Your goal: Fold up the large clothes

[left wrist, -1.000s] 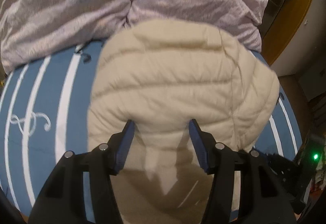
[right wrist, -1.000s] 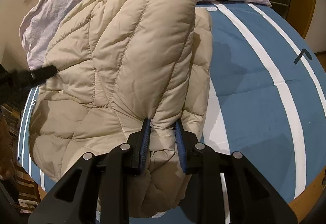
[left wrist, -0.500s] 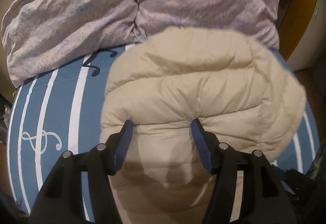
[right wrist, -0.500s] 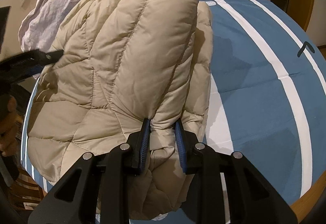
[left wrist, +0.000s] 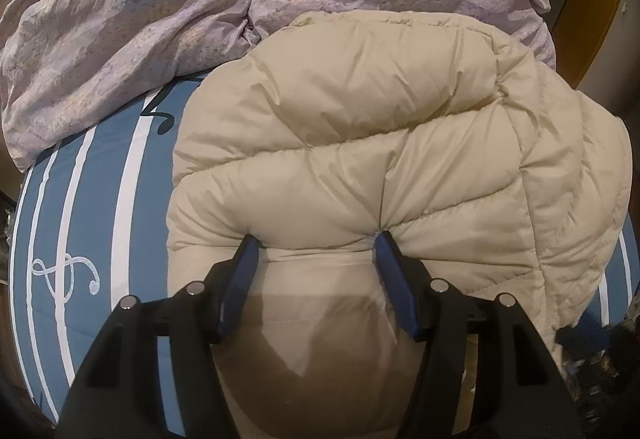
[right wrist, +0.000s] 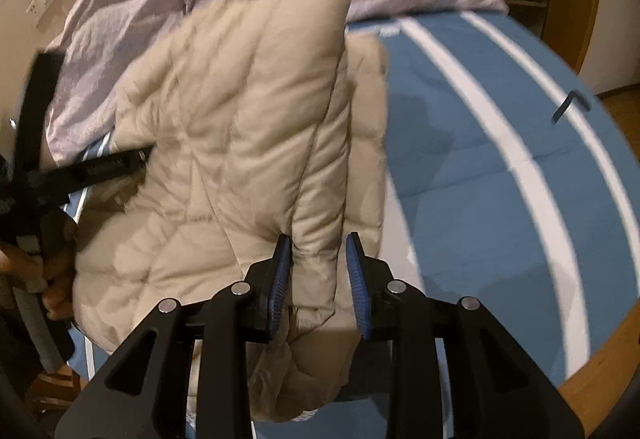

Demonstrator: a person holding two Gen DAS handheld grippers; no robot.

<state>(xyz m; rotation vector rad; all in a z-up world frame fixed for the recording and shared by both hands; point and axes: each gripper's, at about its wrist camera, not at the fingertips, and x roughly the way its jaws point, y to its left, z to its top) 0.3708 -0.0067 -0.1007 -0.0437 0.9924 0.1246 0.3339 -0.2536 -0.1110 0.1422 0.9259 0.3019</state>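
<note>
Beige puffer jacket [left wrist: 360, 159] — pinched in left gripper [left wrist: 316, 245], jaws just widening; right gripper [right wrist: 318, 239] likewise

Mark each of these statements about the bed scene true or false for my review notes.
1. The jacket is beige and quilted. True.
2. The bedcover is red with dots. False: it is blue with white stripes.
3. A crumpled lilac duvet lies beyond the jacket. True.
4. The jacket hangs on a hanger. False: it lies on the bedcover.
5. Part of the jacket sits between the fingers of the right gripper. True.
</note>
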